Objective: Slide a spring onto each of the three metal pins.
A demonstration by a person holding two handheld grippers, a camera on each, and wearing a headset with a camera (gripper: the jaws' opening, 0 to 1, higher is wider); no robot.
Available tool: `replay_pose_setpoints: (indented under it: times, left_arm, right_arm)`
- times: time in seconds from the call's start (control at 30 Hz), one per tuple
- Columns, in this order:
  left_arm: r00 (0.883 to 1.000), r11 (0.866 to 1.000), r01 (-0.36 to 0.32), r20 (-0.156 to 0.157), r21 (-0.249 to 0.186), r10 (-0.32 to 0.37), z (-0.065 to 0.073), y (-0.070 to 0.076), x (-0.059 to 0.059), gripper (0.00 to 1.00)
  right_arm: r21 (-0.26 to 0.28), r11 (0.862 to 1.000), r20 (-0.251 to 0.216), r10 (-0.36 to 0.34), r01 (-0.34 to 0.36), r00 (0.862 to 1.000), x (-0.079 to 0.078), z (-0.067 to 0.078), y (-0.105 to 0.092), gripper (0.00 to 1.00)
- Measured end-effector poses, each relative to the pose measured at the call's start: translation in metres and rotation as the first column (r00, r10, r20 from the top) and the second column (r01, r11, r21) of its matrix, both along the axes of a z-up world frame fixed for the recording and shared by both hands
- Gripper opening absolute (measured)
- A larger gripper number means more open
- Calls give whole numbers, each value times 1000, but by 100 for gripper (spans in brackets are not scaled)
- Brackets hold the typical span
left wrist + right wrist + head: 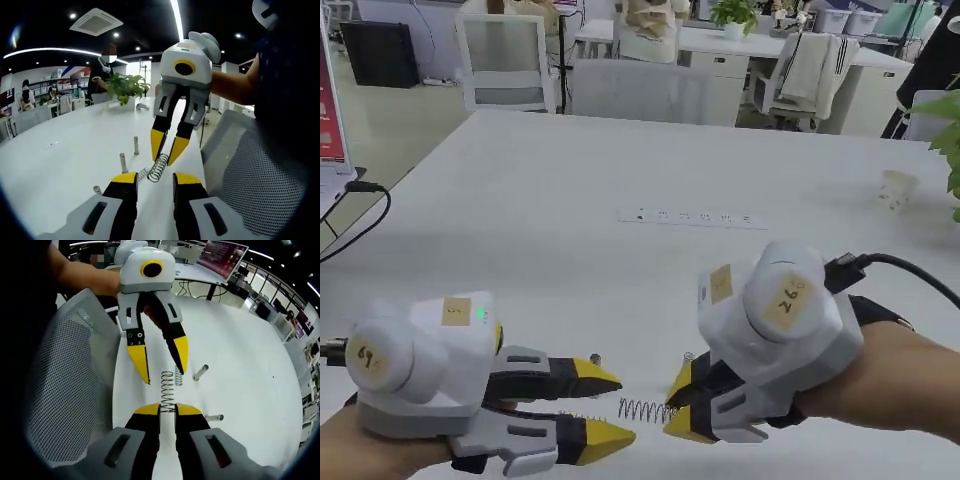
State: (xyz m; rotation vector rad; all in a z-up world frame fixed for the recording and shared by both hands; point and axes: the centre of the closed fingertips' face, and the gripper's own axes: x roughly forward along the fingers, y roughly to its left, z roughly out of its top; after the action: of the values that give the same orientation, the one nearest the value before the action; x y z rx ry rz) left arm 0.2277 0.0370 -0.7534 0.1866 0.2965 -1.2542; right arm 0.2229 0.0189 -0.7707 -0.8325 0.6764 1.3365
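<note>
Steel on show: pinches spring by one end in right gripper, jaws narrow; aims its long axis at left gripper, jaws wide; leaves three upright pins bare alongside.

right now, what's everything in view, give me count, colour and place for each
spring: one, silver, between the two tongs, one end gripped
metal pins: three, silver, upright in a row on the table beside the spring
table: one, white, under all of it
strip: one, white with small dark marks, flat at mid-table
cup: one, pale, far right of the table
cable: one, black, at the table's left edge
plant: one, green, at the table's far end
chairs: two, pale grey, behind the far edge
left tongs: one, white with black and yellow tips, open
right tongs: one, same colours, shut on the spring
</note>
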Motion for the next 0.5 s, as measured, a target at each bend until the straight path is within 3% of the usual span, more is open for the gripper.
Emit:
replay_pose_setpoints:
  times: [0.5]
  left_arm:
    - [1000,1000,28,-5,-9,-28,1,-5,-6,10]
  right_arm:
    - [3,998,26,58,-59,998,-3,2,1,8]
